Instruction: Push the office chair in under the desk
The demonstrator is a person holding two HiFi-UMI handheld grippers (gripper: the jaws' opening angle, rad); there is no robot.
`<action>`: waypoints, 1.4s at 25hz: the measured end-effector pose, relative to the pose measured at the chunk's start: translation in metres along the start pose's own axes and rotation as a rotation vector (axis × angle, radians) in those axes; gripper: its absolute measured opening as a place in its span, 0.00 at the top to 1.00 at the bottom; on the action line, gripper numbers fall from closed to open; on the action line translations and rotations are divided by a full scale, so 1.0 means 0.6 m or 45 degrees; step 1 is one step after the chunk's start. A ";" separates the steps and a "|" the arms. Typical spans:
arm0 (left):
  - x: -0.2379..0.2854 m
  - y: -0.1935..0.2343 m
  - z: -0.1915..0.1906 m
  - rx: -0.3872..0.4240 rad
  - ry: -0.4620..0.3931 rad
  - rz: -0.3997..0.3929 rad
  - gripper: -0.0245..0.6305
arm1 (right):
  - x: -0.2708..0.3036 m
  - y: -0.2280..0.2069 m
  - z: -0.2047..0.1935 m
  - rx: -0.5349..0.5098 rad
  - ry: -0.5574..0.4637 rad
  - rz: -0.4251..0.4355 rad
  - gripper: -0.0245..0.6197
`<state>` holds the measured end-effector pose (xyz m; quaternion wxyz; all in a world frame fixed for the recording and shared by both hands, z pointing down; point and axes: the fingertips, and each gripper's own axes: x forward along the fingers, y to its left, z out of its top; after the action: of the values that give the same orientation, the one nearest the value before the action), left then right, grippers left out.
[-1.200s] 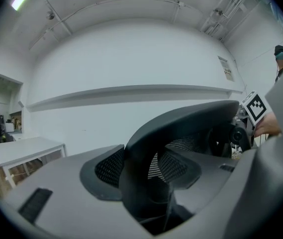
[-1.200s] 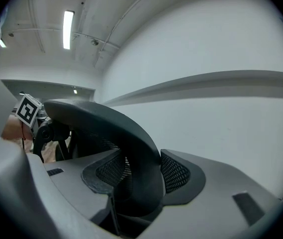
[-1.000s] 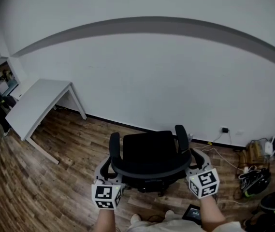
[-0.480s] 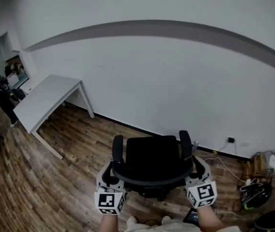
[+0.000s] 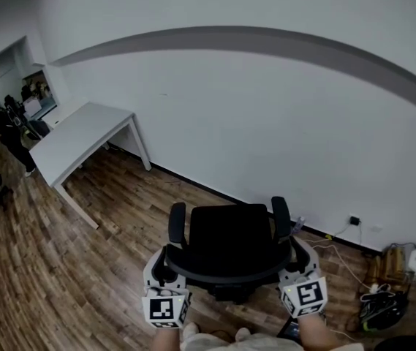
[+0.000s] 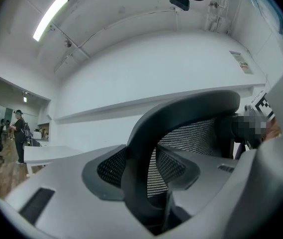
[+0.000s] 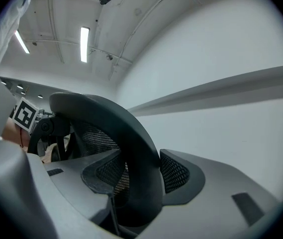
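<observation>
The black office chair (image 5: 229, 243) stands on the wooden floor, its back towards me. My left gripper (image 5: 165, 260) is at the left end of the backrest rim (image 5: 226, 275) and my right gripper (image 5: 297, 256) at the right end. In the left gripper view the grey rim (image 6: 191, 108) runs between the jaws of the left gripper (image 6: 143, 169), which have just been closing on it. In the right gripper view the right gripper (image 7: 136, 173) clasps the rim (image 7: 96, 108) likewise. The white desk (image 5: 76, 141) stands against the wall, far left of the chair.
Cables, a power strip and bags (image 5: 383, 298) lie on the floor by the wall at the right. People (image 5: 6, 134) stand in the room beyond the desk's far end. Bare wooden floor (image 5: 120, 218) lies between chair and desk.
The head view has swung left: the desk now shows larger and further right, and the clutter at the right has slid towards the edge. The chair stays between both grippers.
</observation>
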<state>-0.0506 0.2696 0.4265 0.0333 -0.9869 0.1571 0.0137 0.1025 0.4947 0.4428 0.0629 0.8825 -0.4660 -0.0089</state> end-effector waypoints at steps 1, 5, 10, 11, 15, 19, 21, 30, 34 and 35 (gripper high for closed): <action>-0.003 -0.001 -0.002 -0.001 0.002 0.017 0.69 | 0.001 -0.002 0.001 -0.003 -0.001 0.011 0.61; -0.013 -0.001 -0.007 -0.011 0.000 0.081 0.71 | 0.010 -0.006 0.002 -0.014 -0.006 0.054 0.61; -0.009 0.008 -0.006 -0.032 -0.025 0.142 0.71 | 0.041 -0.007 0.002 -0.035 -0.012 0.103 0.61; -0.008 0.012 -0.007 -0.033 -0.030 0.156 0.71 | 0.049 -0.007 0.002 -0.036 -0.015 0.114 0.61; -0.004 0.029 -0.011 -0.053 -0.037 0.201 0.71 | 0.078 0.002 0.007 -0.045 -0.043 0.158 0.61; 0.017 0.045 -0.007 -0.035 -0.016 0.222 0.71 | 0.111 0.002 0.010 -0.020 -0.052 0.183 0.61; 0.031 0.053 -0.003 -0.041 0.007 0.238 0.71 | 0.131 0.000 0.010 0.008 -0.047 0.187 0.61; 0.077 0.098 -0.010 -0.015 0.036 0.261 0.71 | 0.227 0.004 0.010 0.006 -0.053 0.261 0.61; 0.100 0.118 -0.018 -0.015 0.058 0.268 0.71 | 0.267 0.004 0.012 0.010 -0.063 0.265 0.61; 0.104 0.123 -0.020 -0.011 0.059 0.268 0.71 | 0.276 0.005 0.014 0.010 -0.069 0.266 0.61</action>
<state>-0.0139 0.1794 0.4317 0.0239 -0.9651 0.2606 -0.0050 0.1933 0.3558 0.4417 0.0474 0.8287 -0.5572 -0.0242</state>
